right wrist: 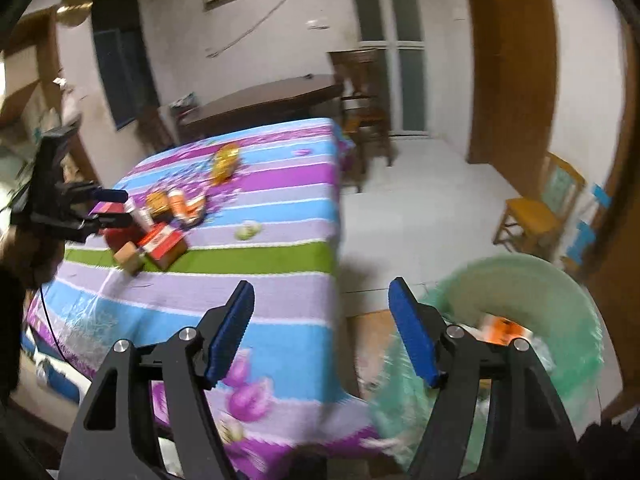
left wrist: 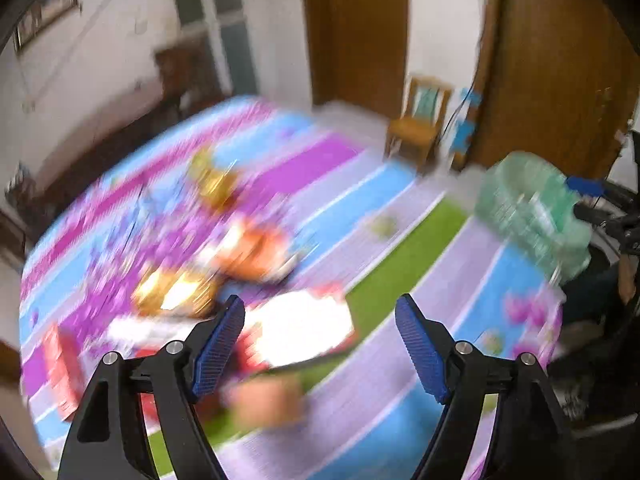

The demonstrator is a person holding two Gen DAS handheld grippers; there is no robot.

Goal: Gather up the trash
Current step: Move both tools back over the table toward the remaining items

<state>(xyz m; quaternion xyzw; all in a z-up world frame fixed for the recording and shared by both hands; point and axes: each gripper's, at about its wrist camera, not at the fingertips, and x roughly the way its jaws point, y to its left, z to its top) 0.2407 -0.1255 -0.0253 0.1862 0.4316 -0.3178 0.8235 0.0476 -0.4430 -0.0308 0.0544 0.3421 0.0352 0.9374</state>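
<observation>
Trash lies on a table with a striped purple, blue and green cloth (right wrist: 280, 248): a red and white box (right wrist: 162, 245), a small brown box (right wrist: 129, 258), an orange packet (right wrist: 186, 205), a golden wrapper (right wrist: 226, 162) and a pale crumpled wad (right wrist: 248, 230). My left gripper (left wrist: 320, 344) is open and empty, just above the white-topped box (left wrist: 300, 326); this view is blurred. It also shows at the left of the right wrist view (right wrist: 116, 208). My right gripper (right wrist: 322, 328) is open and empty beside the green-bagged bin (right wrist: 560, 300), which holds an orange packet (right wrist: 504, 330).
A wooden chair (right wrist: 536, 208) stands on the pale floor right of the table. A dark wooden table (right wrist: 260, 100) and chair (right wrist: 364, 112) stand behind. Brown doors (right wrist: 512, 60) line the right wall. The bin (left wrist: 532, 208) sits off the table's right corner.
</observation>
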